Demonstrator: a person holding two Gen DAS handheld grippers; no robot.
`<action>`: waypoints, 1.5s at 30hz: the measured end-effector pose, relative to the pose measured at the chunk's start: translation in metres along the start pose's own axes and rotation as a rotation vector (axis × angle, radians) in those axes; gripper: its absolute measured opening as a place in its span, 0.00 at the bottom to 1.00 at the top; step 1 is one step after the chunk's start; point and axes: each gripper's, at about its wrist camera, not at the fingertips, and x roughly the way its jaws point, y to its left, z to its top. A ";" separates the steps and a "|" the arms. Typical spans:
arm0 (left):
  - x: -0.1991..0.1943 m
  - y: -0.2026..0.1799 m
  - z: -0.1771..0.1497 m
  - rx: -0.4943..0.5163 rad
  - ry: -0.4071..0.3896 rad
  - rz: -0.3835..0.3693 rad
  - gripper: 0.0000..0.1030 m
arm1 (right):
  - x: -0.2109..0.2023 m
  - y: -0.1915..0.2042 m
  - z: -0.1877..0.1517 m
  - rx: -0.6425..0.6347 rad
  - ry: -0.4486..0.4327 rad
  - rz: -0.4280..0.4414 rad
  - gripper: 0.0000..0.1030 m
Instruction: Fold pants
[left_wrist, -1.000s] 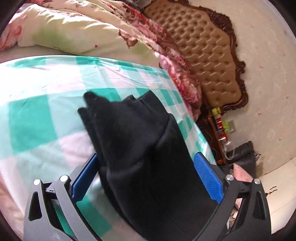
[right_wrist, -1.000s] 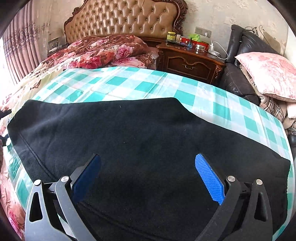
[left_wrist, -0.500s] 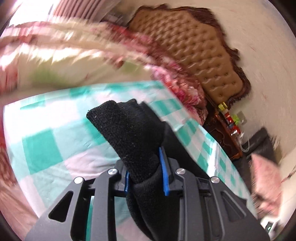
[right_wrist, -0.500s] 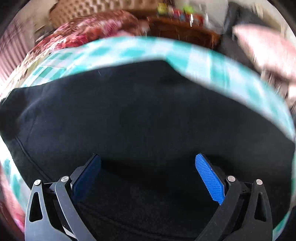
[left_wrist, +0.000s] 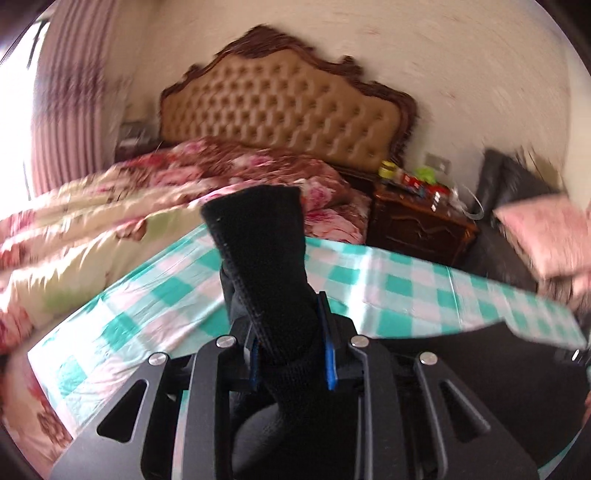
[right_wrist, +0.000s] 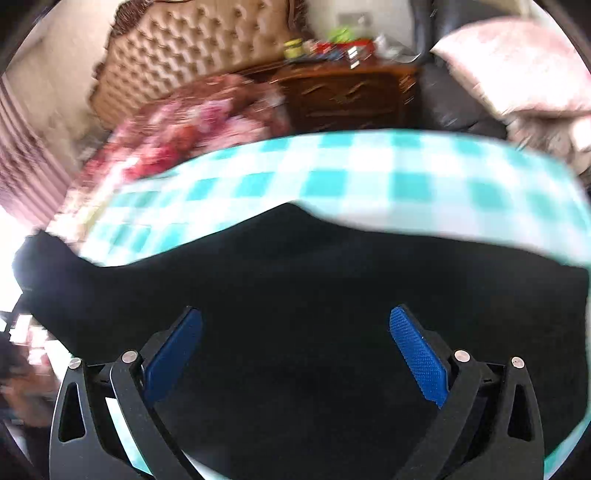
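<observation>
Holding a thick bunch of the black pants (left_wrist: 273, 280), my left tongs (left_wrist: 291, 354) are shut tight on the cloth, and the blue pads (left_wrist: 330, 350) squeeze it from both sides. The end of the pants sticks up past the tips toward 12 o'clock, lifted off the bed (left_wrist: 406, 280) with its green and white check sheet. The rest of the pants drops under the tongs and runs off toward 4 o'clock, where a wide dark part lies flat on the sheet.

My right tongs (right_wrist: 295, 350) are wide open with nothing gripped. In the right wrist view the pants (right_wrist: 332, 288) fill the space under and ahead of them, and the cloth stretches long from 9 o'clock to 3 o'clock. The narrow end at 9 o'clock looks raised, and I think that is the end my left hand has.

So the left hand is the one that has the end to carry. I think the fold goes across, from 9 toward 3, onto the flat part under my right tongs.
</observation>
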 end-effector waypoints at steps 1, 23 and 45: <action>0.000 -0.014 -0.006 0.034 -0.001 0.000 0.23 | 0.004 -0.001 -0.001 0.025 0.031 0.051 0.96; 0.013 -0.171 -0.152 0.841 -0.183 0.213 0.23 | 0.129 0.176 0.019 0.068 0.664 0.517 0.96; -0.003 -0.063 -0.158 0.444 0.055 0.204 0.93 | 0.067 0.239 0.036 -0.290 0.323 0.471 0.19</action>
